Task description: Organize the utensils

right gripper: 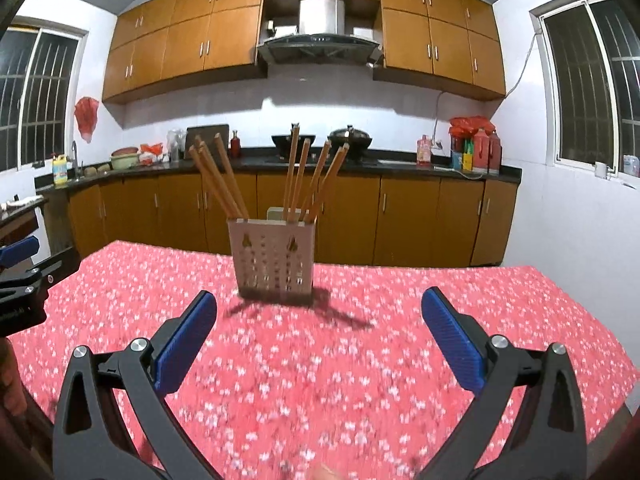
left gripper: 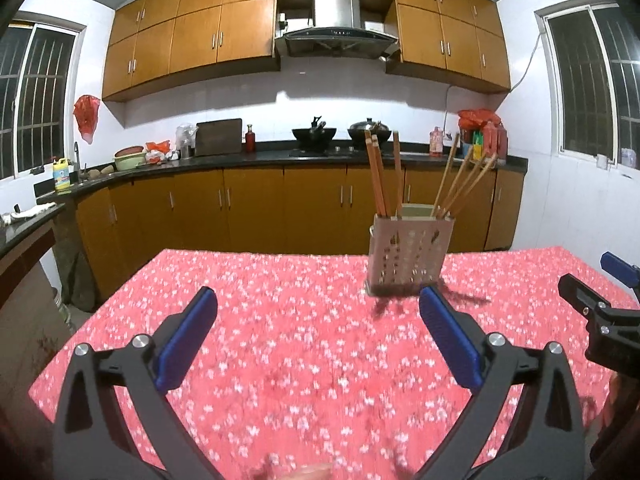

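Both claws, left and right, gaping wide, empty; chopsticks already in holder mid-table; seemingly done, or next utensil needed

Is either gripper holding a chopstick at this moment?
No: the left gripper and right gripper both stand wide open with nothing between them, and the chopsticks all stand in the holder.

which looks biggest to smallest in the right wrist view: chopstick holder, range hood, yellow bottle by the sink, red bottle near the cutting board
1. range hood
2. chopstick holder, close behind; it stands nearer the camera, so this is unsure
3. yellow bottle
4. red bottle
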